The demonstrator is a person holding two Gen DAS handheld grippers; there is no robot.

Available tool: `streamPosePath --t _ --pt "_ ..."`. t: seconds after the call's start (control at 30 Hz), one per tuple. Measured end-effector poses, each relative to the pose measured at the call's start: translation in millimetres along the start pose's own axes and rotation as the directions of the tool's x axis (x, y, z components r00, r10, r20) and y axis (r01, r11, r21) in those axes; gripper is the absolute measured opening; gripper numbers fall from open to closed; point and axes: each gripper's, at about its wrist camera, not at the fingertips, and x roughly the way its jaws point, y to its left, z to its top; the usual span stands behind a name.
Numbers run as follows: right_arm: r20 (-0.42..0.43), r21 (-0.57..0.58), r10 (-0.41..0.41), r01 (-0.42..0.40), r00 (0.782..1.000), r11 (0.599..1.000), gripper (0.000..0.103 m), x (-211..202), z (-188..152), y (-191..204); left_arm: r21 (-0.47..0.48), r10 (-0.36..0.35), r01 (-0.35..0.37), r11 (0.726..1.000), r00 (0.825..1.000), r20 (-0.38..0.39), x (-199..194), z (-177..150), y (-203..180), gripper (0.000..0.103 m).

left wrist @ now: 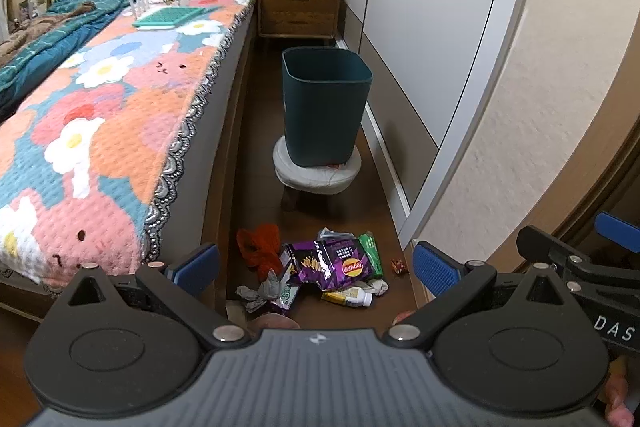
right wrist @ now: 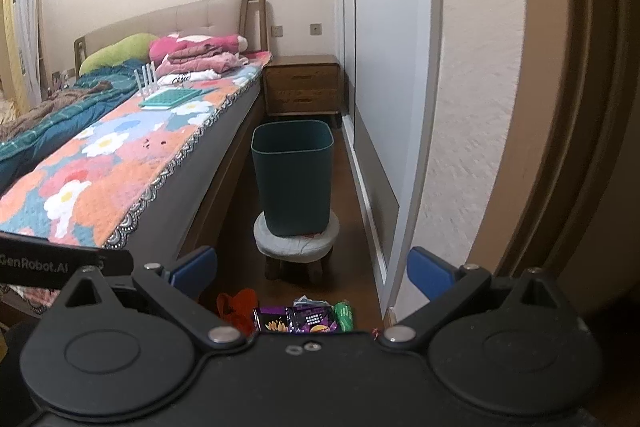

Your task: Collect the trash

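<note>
Claws: left claw and right claw – both wide open, holding nothing.
Trash: one pile on the floor, between bed and wardrobe.
Bin: one, on one stool – behind the pile.

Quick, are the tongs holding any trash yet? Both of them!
Left tongs: open, holding nothing, above the trash pile on the floor.
Right tongs: open, holding nothing.

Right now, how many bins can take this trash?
1: the dark teal bin stands on the round stool, between bed and wardrobe.
</note>
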Motion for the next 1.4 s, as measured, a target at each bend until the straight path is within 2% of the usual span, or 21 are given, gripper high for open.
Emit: streamPosePath --t 0.2,0.5,0.7,0.83,1.0,1.2,1.4 --pt "-0.04 -0.003 0.014 -0.015 0.999 1.0 0.102 25 9 4 0.004 -0.013 0.013 1.0 1.0 -0.027 24 15 3 0.103" --pt "-0.05 -0.019 0.026 -0.027 0.998 0.999 0.102 54 22 9 -0.027 -0.008 0.006 1.0 0.998 -0.061 49 30 16 0.103" --pt "-0.093 -0.029 0.033 -0.035 0.995 0.999 0.102 90 23 5 -0.061 0.044 -0.051 0.997 0.992 -0.117 89 37 35 0.103" --pt "-0.145 -0.066 0.049 -0.059 0.988 0.996 0.102 129 29 0 -0.091 0.087 -0.101 0.991 0.984 -0.153 132 49 56 0.103" --pt "-0.189 -0.149 0.038 -0.067 0.981 0.987 0.102 196 35 -2 -0.102 0.089 -0.108 0.989 0.981 -0.175 193 76 70 0.103" --pt "-0.289 -0.19 0.064 -0.122 0.955 0.974 0.099 282 27 -7 -0.124 0.084 -0.113 0.986 0.971 -0.222 280 94 76 0.103" --pt "-0.381 -0.245 0.105 -0.21 0.919 0.946 0.098 360 5 -9 -0.109 0.118 -0.158 0.981 0.944 -0.307 371 83 83 0.103"
